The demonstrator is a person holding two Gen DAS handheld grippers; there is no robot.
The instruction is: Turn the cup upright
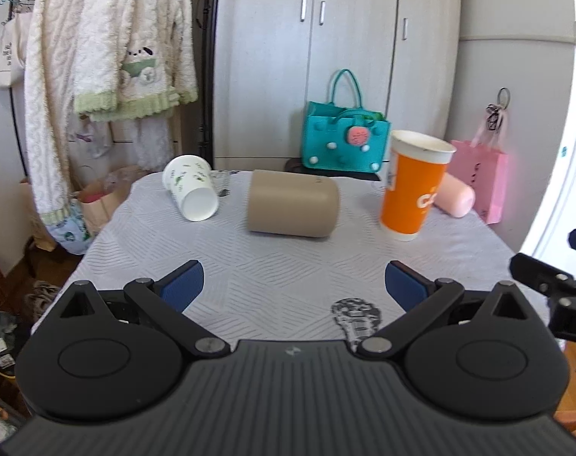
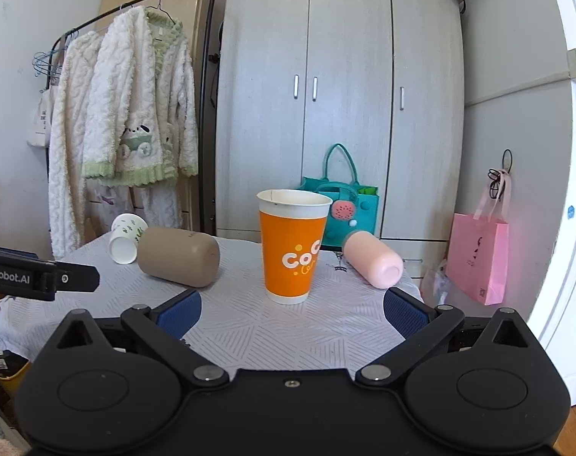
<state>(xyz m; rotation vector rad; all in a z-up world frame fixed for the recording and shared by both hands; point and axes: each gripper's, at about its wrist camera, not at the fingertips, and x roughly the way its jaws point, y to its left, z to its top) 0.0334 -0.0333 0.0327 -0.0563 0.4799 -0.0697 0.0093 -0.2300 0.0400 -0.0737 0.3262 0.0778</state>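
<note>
An orange paper cup [image 1: 409, 186] [image 2: 292, 245] stands upright on the table. A tan cup [image 1: 292, 203] [image 2: 178, 256] lies on its side near the middle. A white patterned paper cup [image 1: 191, 187] [image 2: 126, 237] lies on its side at the far left. A pink cup [image 1: 455, 194] [image 2: 373, 261] lies on its side behind the orange one. My left gripper [image 1: 293, 285] is open and empty, short of the tan cup. My right gripper [image 2: 292, 311] is open and empty, just in front of the orange cup.
The table [image 1: 288, 266] has a grey patterned cloth. A teal bag [image 1: 343, 140] and a pink bag [image 1: 481, 182] stand behind it by a wardrobe. A rack with robes [image 1: 109, 57] is at the left. The other gripper shows at the right edge [image 1: 554, 285] and left edge [image 2: 40, 277].
</note>
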